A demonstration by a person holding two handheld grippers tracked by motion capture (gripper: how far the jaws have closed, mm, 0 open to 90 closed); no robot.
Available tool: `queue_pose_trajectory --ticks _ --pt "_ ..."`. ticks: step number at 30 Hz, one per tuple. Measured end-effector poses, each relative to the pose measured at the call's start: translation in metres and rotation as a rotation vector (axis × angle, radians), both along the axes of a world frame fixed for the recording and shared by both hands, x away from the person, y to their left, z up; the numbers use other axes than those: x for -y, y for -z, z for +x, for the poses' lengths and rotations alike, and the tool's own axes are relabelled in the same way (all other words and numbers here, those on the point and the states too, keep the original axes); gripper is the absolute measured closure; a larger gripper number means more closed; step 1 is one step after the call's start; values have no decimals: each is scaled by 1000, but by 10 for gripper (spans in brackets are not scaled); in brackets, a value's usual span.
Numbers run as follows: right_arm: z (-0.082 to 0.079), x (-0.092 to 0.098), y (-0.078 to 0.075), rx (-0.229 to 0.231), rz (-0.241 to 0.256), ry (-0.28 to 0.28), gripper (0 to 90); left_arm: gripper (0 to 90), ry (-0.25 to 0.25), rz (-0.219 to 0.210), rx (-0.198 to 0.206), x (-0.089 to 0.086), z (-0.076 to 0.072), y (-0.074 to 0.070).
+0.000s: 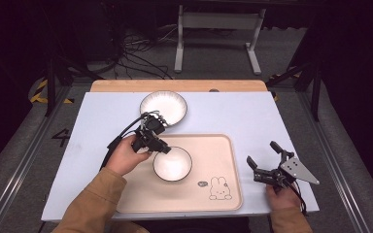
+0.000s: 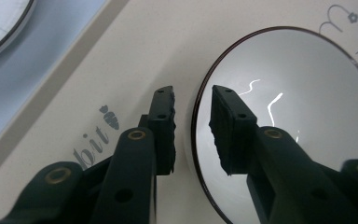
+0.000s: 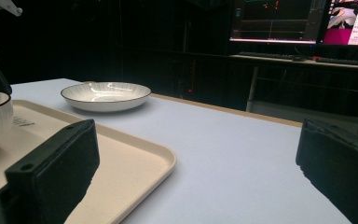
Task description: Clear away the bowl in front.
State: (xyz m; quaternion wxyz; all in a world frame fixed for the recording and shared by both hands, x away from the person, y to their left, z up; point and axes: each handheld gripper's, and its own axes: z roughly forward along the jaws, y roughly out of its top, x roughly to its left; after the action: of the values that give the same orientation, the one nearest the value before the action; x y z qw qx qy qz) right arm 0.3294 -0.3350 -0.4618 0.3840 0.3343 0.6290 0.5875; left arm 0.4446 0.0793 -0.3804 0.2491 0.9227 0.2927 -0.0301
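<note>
Left gripper (image 1: 161, 147) hung over the bowl's (image 1: 173, 164) near-left rim, its jaws parted a little and straddling that rim, one inside the bowl (image 2: 298, 116) and one outside, without visibly pinching it. In its own view the gripper (image 2: 193, 100) had a gap on either side of the dark rim line. The bowl stood on the tray (image 1: 223, 145), toward the tray's left edge, with a rabbit drawing (image 1: 219, 188) printed near the tray's near-right corner. A plate (image 1: 163, 108) lay on the table (image 1: 243, 111) beyond the tray's far-left corner, just apart from it. Right gripper (image 1: 262, 154) rested by the table's right edge, near the near-right corner, right of the tray, its jaws spread wide and holding nothing; its own view looked across the tray (image 3: 135, 163) toward the plate (image 3: 106, 95).
</note>
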Motion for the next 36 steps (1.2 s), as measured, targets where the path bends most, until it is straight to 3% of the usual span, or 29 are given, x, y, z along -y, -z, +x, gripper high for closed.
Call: queue_pose_trajectory --ticks 14,18,19,21,22,23,25,28,36 --pt "1 0 0 -3 -9 -29 1 600 -55 -153 138 -31 -31 -21" --pt "1 0 0 -2 -12 -40 1 576 -77 -213 194 -43 -44 -26" --pt "1 0 0 -3 -16 -44 1 559 -86 -239 223 -49 -50 -29" --pt "1 0 0 -1 -18 -45 1 534 -89 -259 263 -55 -56 -31" --pt "1 0 0 -1 -22 -47 1 522 -89 -259 263 -55 -56 -31" --pt "1 0 0 -1 -22 -47 1 522 -98 -273 295 -59 -60 -32" --pt "1 -1 0 -2 -21 -48 1 451 -103 -315 348 -66 -68 -32" --pt "1 -1 0 -3 -21 -48 1 448 -106 -345 372 -72 -73 -30" --pt "1 0 0 1 -21 -48 1 320 -144 -460 479 -93 -85 -18"
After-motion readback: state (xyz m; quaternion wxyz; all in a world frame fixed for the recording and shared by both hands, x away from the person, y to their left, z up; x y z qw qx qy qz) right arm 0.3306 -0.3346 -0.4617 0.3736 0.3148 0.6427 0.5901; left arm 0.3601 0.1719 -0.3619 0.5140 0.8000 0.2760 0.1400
